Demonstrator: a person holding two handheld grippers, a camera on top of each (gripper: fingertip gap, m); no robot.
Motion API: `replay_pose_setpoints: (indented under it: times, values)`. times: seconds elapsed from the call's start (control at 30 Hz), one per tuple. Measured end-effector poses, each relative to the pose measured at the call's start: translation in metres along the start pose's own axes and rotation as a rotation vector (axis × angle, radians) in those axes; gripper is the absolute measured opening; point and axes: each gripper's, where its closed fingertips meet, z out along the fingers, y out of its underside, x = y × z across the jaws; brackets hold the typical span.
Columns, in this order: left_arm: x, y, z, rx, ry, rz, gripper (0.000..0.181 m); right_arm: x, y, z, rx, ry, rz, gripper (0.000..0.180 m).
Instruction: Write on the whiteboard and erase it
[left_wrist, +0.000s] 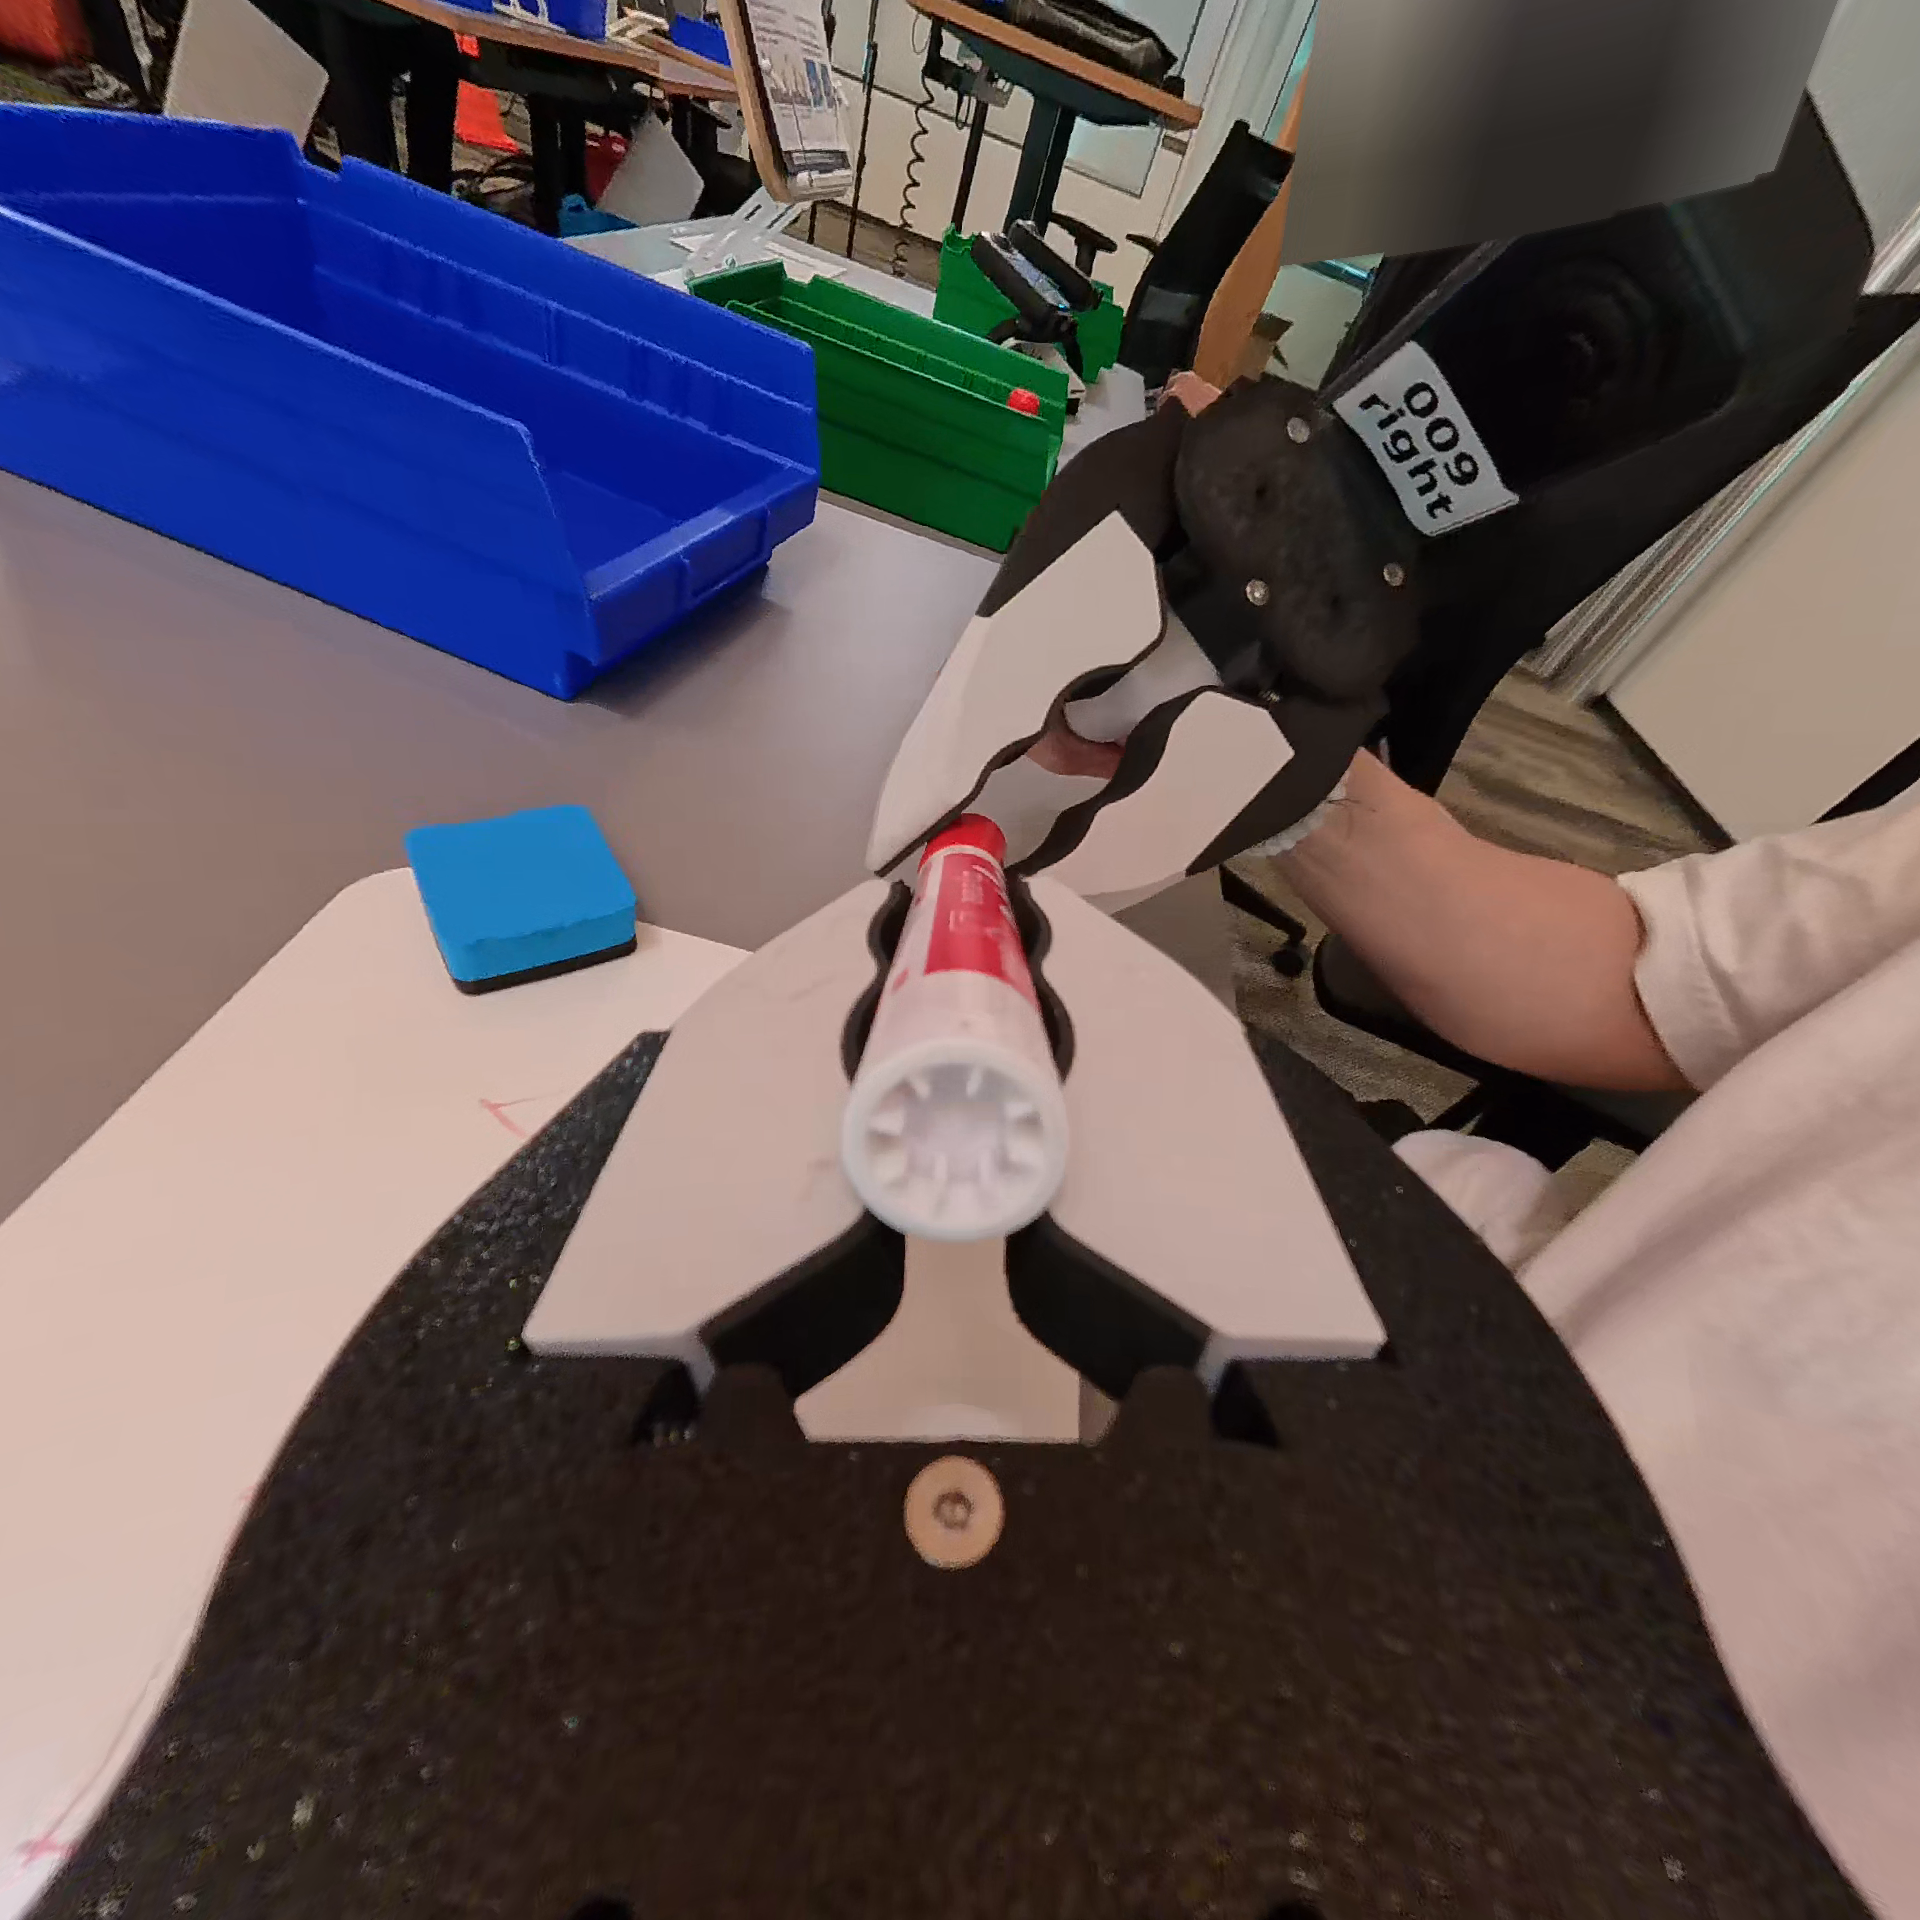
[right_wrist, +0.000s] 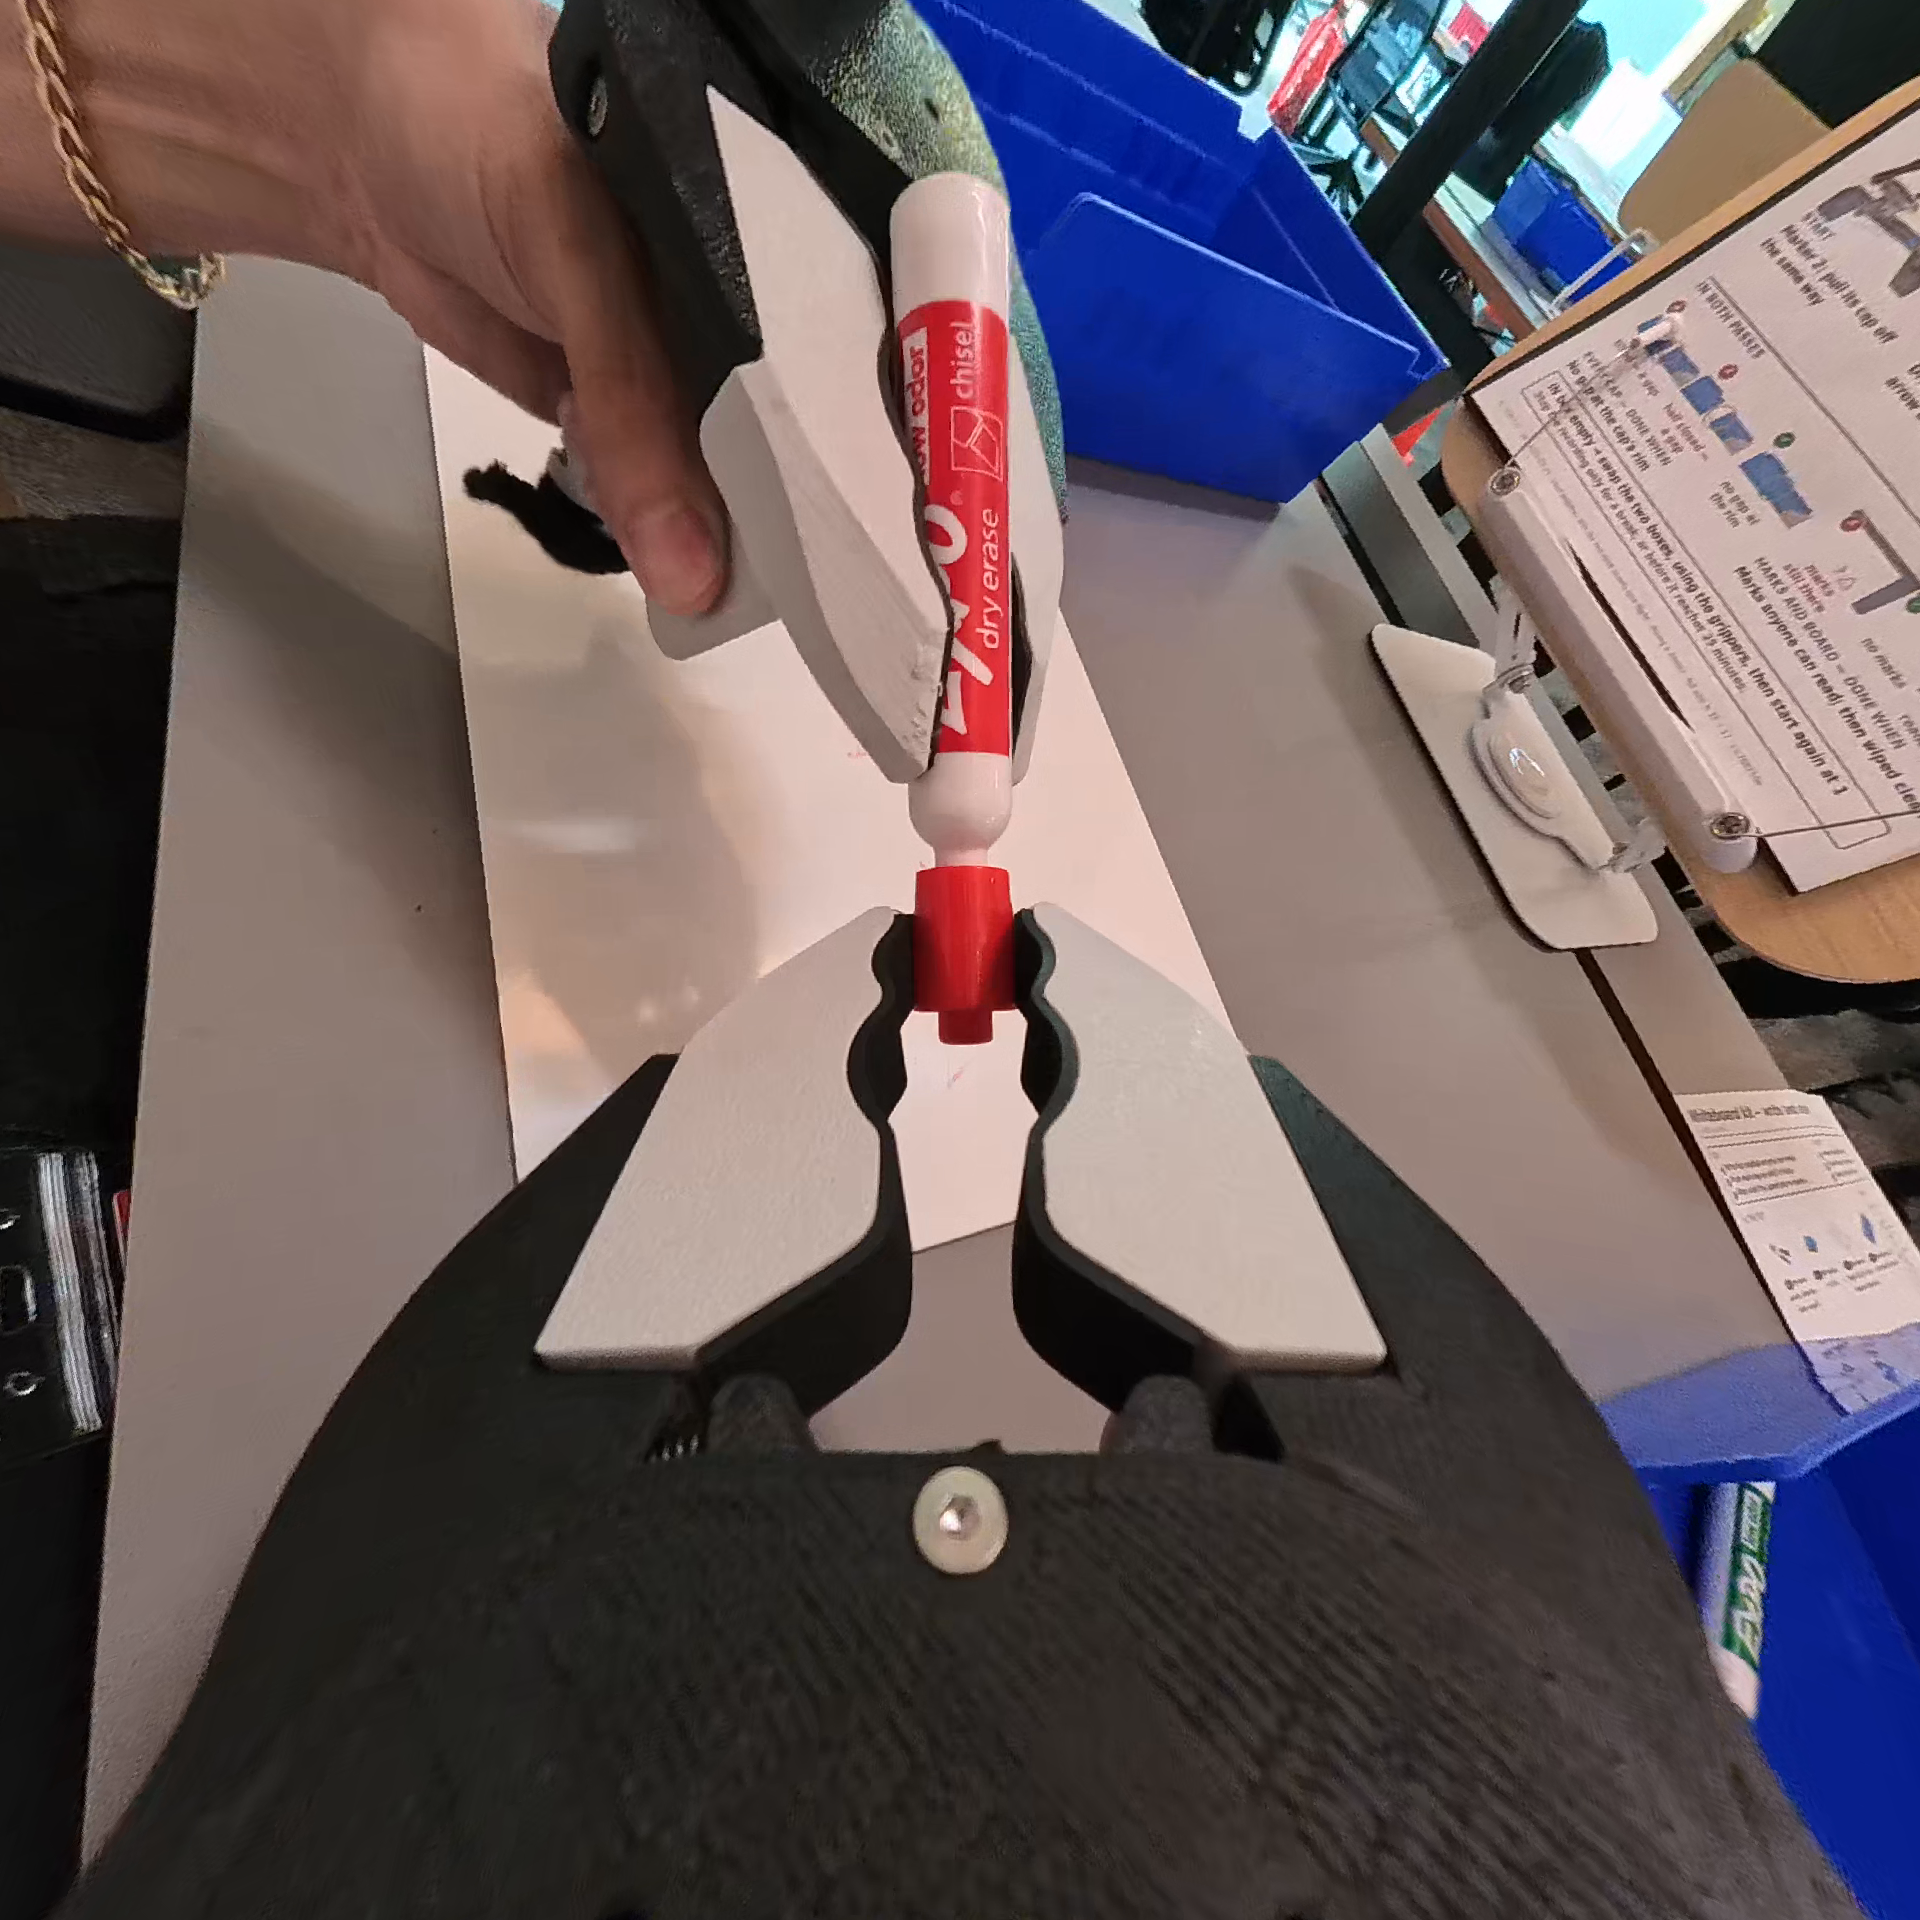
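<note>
A red-and-white dry-erase marker (left_wrist: 961, 966) is clamped in my left gripper (left_wrist: 956, 894), its white rear end towards the left camera. My right gripper (right_wrist: 961, 925) is shut on the marker's red cap (right_wrist: 961, 940), which sits against the marker's white neck, so the nib is hidden. In the right wrist view the marker (right_wrist: 961, 499) hangs cap-down from the left gripper (right_wrist: 966, 764) above the whiteboard (right_wrist: 644, 727). The right gripper (left_wrist: 956, 847) meets the left one tip to tip. A blue eraser (left_wrist: 520, 894) lies on the whiteboard's (left_wrist: 229, 1195) far corner.
A large blue bin (left_wrist: 416, 364) and a green bin (left_wrist: 914, 436) stand on the grey table behind the board. A clipboard stand with an instruction sheet (right_wrist: 1714, 582) is at the right. Another blue bin (right_wrist: 1787, 1558) with a marker is near right. Faint red marks show on the board. Both grippers' tips are close together, under 4 cm apart. The blue eraser (left_wrist: 520, 894) lies around 12 centimeters away from my right fingertips.
</note>
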Motion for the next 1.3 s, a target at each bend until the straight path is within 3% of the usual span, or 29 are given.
replay_pose_setpoints:
  times: [0.23, 0.37, 0.63, 0.77, 0.87, 1.07, 1.3]
  values:
    - [-0.006, 0.013, 0.007, -0.126, -0.065, 0.054, 0.019, -0.006, 0.010, 0.012, -0.067, -0.008, -0.019, 0.019]
    - [-0.006, 0.009, 0.008, -0.054, -0.014, -0.019, 0.019, -0.002, 0.008, 0.008, -0.038, -0.012, 0.004, 0.019]
    - [-0.009, -0.006, 0.008, 0.042, -0.019, 0.029, 0.020, 0.004, 0.008, 0.005, -0.014, -0.024, 0.147, 0.019]
    - [-0.016, -0.033, -0.005, 0.169, -0.089, 0.087, 0.037, 0.025, 0.016, -0.013, -0.012, 0.043, 0.260, 0.019]
    - [-0.020, -0.045, -0.020, 0.234, -0.131, 0.133, 0.045, 0.063, 0.023, -0.053, 0.015, 0.203, 0.402, 0.020]
    - [-0.029, -0.034, -0.036, 0.218, -0.156, 0.126, 0.047, 0.174, 0.091, -0.148, -0.160, 0.645, 0.692, 0.019]
    - [-0.026, -0.034, -0.042, 0.208, -0.126, 0.115, 0.045, 0.239, 0.182, -0.141, -0.516, 0.681, 0.893, 0.020]
